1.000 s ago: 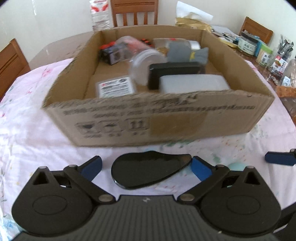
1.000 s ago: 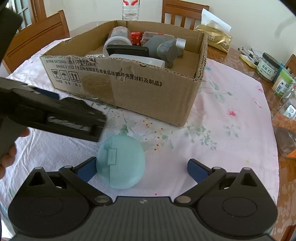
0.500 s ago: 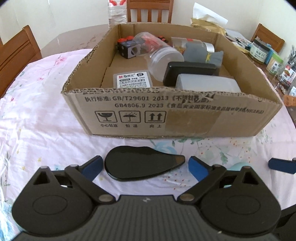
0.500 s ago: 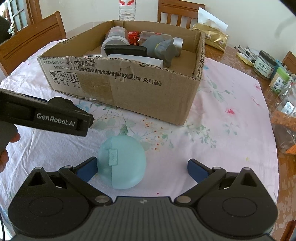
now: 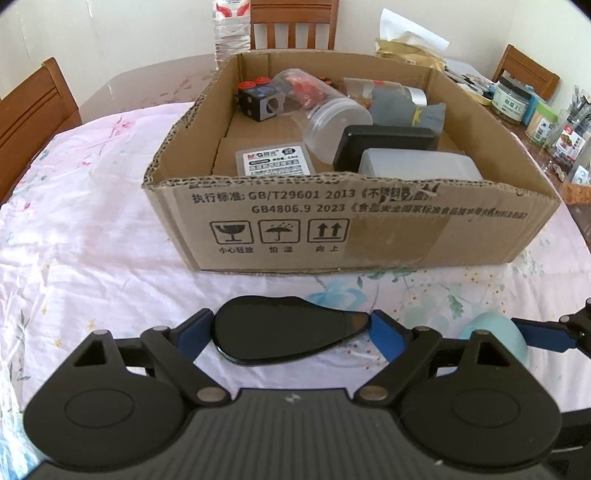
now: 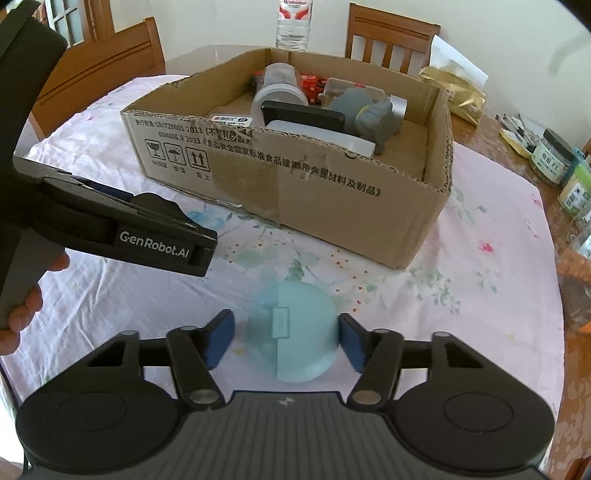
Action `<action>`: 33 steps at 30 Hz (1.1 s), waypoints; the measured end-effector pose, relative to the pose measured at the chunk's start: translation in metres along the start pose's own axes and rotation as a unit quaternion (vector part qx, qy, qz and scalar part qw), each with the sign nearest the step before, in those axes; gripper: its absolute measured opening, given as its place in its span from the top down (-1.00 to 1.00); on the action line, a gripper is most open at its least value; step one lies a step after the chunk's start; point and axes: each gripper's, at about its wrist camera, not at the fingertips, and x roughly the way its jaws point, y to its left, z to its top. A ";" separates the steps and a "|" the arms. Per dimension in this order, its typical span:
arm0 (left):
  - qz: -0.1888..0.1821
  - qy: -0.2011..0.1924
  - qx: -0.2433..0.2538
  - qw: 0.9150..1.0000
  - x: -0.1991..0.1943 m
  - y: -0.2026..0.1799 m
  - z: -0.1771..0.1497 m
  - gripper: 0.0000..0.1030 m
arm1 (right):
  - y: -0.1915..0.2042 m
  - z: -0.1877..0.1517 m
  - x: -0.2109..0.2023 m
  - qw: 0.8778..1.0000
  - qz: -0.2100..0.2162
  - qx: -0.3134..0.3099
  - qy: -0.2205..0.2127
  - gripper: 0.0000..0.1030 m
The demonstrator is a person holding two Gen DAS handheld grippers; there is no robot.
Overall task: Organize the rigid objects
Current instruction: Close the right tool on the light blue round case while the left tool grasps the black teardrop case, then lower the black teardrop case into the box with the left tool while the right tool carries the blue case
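A flat black teardrop-shaped object [image 5: 284,334] lies on the floral tablecloth between the fingers of my left gripper [image 5: 290,332]; the pads touch both its ends, shut on it. A round pale teal case [image 6: 293,332] sits between the fingers of my right gripper [image 6: 286,339]; the right pad touches it, the left pad stands a little apart. The case also shows in the left wrist view [image 5: 495,338]. An open cardboard box [image 5: 351,229] stands just beyond, holding several items: jars, a black case, a white container, a grey piece.
The left gripper's body [image 6: 122,229] reaches in from the left in the right wrist view. Jars and clutter [image 6: 554,158] stand at the table's right edge. Wooden chairs [image 6: 99,70] surround the table. A water bottle [image 6: 293,22] stands behind the box.
Both grippers have narrowed: the left onto the black object, the right around the teal case, which now sits centred between its fingers. The left gripper has drawn back slightly from the box.
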 end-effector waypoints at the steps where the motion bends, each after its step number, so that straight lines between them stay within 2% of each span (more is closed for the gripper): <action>1: 0.002 0.000 -0.001 1.000 0.000 0.000 0.000 -0.74 | -0.001 0.001 0.000 1.000 0.000 -0.001 0.000 -0.16; 9: 0.016 0.005 -0.020 1.000 0.001 -0.002 0.001 -0.75 | -0.005 0.002 0.000 1.000 0.000 -0.007 0.001 -0.15; 17: 0.009 0.007 -0.013 1.000 0.001 0.000 0.002 -0.74 | -0.002 0.000 -0.002 1.000 -0.002 -0.031 0.001 -0.12; 27: -0.020 0.018 0.021 0.999 -0.002 0.006 0.003 -0.74 | -0.003 0.001 -0.003 0.999 0.000 -0.038 0.003 -0.12; 33: -0.035 0.018 0.056 0.998 -0.017 0.011 0.006 -0.74 | -0.007 0.004 -0.009 0.999 0.005 -0.037 0.006 -0.12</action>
